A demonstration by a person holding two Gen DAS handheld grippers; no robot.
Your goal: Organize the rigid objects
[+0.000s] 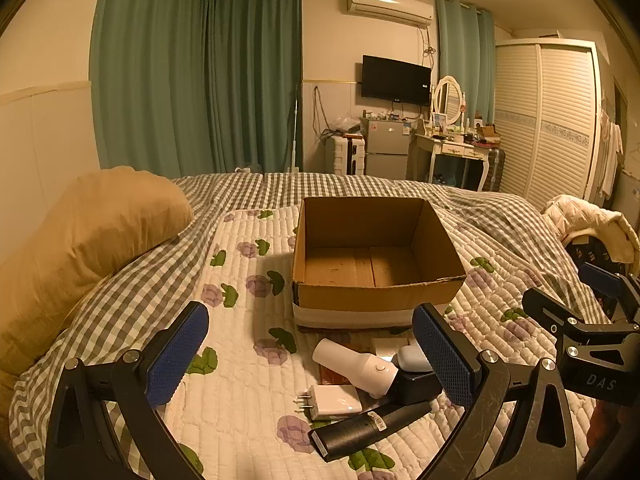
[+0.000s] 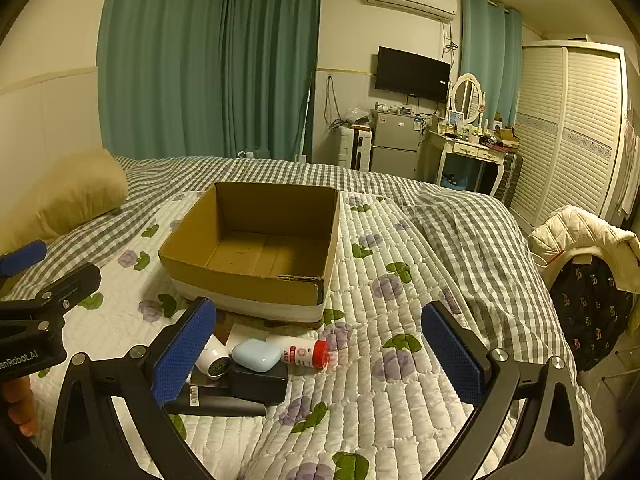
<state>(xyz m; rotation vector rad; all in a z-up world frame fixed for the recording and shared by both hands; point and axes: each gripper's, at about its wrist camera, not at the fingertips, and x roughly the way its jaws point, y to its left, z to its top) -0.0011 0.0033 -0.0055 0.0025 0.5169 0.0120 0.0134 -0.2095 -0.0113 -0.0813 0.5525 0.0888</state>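
An empty cardboard box point(image 1: 376, 300) point(image 2: 240, 284) stands on the quilted bed. In front of it lies a small heap: a white handheld device point(image 1: 356, 364), a white charger plug point(image 1: 332, 402), a long black device point(image 1: 368, 426), a black box point(image 2: 260, 380) with a pale blue case point(image 2: 256, 354) on it, and a white bottle with a red cap point(image 2: 304, 354). My left gripper point(image 1: 312, 354) hangs open above the heap, holding nothing. My right gripper point(image 2: 320, 354) is open too, with the bottle and case seen between its fingers further off.
A tan pillow point(image 1: 88, 240) lies at the left on the checked cover point(image 1: 256, 188). A chair with a white jacket point(image 2: 580, 236) stands by the bed's right side. A wardrobe point(image 2: 576, 128), dressing table and small fridge line the far wall.
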